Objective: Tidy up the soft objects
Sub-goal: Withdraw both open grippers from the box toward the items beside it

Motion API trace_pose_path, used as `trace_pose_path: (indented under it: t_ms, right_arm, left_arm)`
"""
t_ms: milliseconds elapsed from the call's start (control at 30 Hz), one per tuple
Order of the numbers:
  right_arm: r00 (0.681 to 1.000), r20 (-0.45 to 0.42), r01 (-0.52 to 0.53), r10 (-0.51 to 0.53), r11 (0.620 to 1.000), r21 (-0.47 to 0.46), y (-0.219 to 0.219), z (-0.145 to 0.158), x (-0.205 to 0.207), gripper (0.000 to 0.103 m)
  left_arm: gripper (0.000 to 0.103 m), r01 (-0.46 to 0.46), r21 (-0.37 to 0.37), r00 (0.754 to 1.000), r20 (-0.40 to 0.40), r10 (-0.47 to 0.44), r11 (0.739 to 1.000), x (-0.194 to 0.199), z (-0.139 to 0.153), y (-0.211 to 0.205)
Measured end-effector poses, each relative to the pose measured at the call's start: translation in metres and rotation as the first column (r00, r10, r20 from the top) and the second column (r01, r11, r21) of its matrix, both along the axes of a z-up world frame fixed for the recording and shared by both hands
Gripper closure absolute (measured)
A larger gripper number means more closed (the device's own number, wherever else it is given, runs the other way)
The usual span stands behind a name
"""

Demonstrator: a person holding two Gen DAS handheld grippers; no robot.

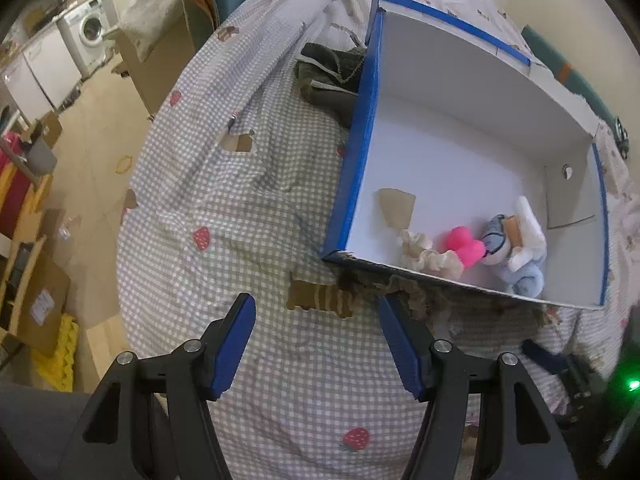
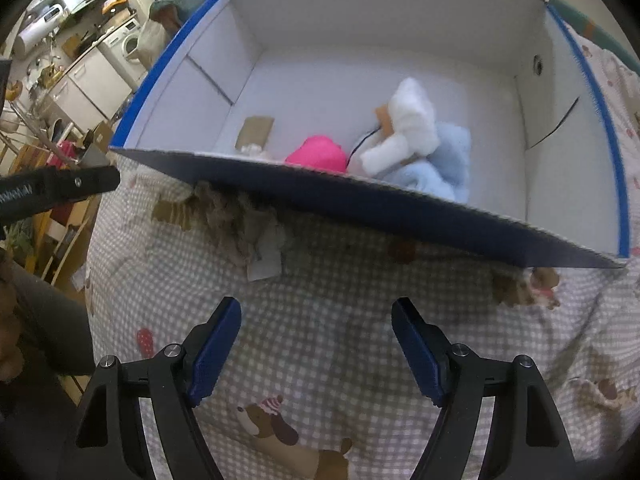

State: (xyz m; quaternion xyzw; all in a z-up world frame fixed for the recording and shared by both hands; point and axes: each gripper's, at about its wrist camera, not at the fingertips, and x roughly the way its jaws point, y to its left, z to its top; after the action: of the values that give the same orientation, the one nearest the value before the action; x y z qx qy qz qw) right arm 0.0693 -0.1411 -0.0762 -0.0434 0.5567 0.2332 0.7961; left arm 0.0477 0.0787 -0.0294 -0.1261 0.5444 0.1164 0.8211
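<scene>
A blue-edged white cardboard box (image 1: 362, 152) lies open on a checked bedspread (image 1: 248, 208); it also fills the top of the right wrist view (image 2: 400, 216). Inside near its front wall lie a pink soft toy (image 1: 464, 246) (image 2: 318, 152), a white and light-blue plush (image 1: 520, 248) (image 2: 416, 136) and a cream scrunchie (image 1: 424, 254). A dark green cloth (image 1: 330, 76) lies outside, against the box's left wall. My left gripper (image 1: 316, 308) is open and empty over the bedspread in front of the box. My right gripper (image 2: 316, 312) is open and empty, also just in front of the box.
The bed edge drops to a wooden floor (image 1: 92, 152) on the left, with cardboard boxes, a washing machine (image 1: 90, 30) and shelves beyond. Torn brown paper scraps (image 2: 228, 216) lie under the box's front edge. The left gripper's arm (image 2: 56, 192) shows at the left of the right wrist view.
</scene>
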Motion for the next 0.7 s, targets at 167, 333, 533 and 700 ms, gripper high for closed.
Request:
trace_pose_path:
  t_ms: [167, 333, 533, 700]
  right_arm:
    - [0.999, 0.014, -0.029, 0.029, 0.999, -0.034, 0.013, -0.005, -0.003, 0.021]
    - [1.000, -0.002, -0.004, 0.004, 0.999, -0.037, 0.014, -0.011, 0.000, 0.021]
    - [1.000, 0.007, 0.026, -0.026, 1.000, -0.007, 0.008, -0.004, 0.000, 0.021]
    - [0.999, 0.001, 0.049, -0.049, 0.999, 0.011, -0.006, 0.000, 0.001, 0.021]
  left_arm:
    - [0.042, 0.001, -0.010, 1.000, -0.009, -0.001, 1.000, 0.001, 0.001, -0.001]
    - [0.042, 0.011, -0.020, 0.999, -0.029, -0.012, 1.000, -0.002, -0.004, -0.003]
    - [0.042, 0.041, -0.024, 0.994, -0.101, -0.043, 0.999, 0.005, -0.028, -0.015]
    - [0.042, 0.084, -0.003, 0.993, -0.089, -0.084, 0.996, 0.018, -0.038, -0.032]
